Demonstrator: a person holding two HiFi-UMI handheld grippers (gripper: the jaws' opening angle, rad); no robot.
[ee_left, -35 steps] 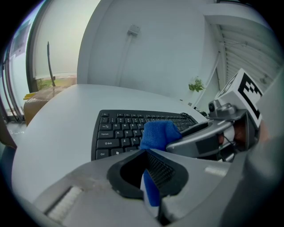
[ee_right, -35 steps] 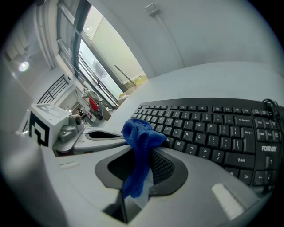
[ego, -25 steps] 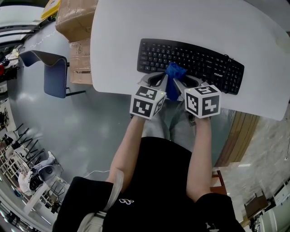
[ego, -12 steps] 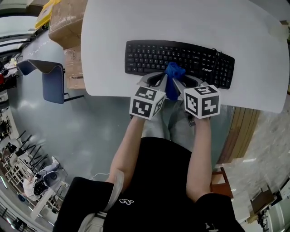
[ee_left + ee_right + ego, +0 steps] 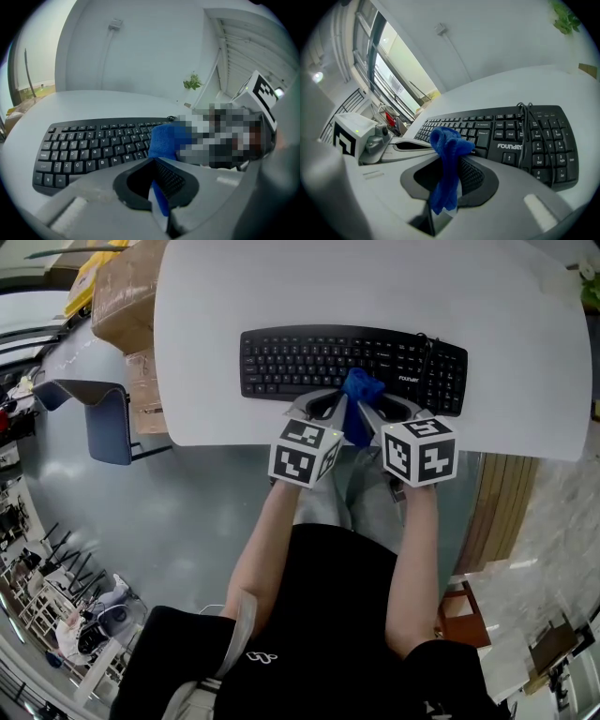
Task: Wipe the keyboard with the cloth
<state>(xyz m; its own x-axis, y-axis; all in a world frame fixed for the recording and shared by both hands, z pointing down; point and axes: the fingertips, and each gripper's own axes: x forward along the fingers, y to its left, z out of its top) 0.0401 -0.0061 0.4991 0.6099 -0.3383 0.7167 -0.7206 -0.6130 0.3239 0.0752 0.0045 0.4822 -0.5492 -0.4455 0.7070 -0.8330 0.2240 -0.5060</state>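
— While both grippers sit side by side at the near edge of the table (image 5: 281, 287), what does each one have?

— The left gripper (image 5: 317, 407) has its jaws pinched down on a thin edge of the blue cloth (image 5: 361, 390); its own view shows a narrow blue strip between them. The right gripper (image 5: 389, 409) is clamped on a thicker fold of the same cloth, which bunches up out of its jaws.

— So the cloth is shared?

— Yes. It is gathered in a knot between the two, with its top at the near edge of the keyboard (image 5: 309, 357), a little right of the keyboard's middle. I cannot tell whether it presses on the keys or only hangs just above them.

— And how does the keyboard lie from there?

— Straight ahead of both grippers, flat on the white table, with its long axis running left to right across the person. The letter keys stretch away to the left of the cloth. The arrow block and number pad lie to the right, with a cable (image 5: 528, 122) draped across them.

— What does that mean for the wipe?

— As I judge it, the stroke has to run sideways along that axis. The left gripper is nearer the letter keys and the right nearer the number pad, where the cable could snag the cloth.
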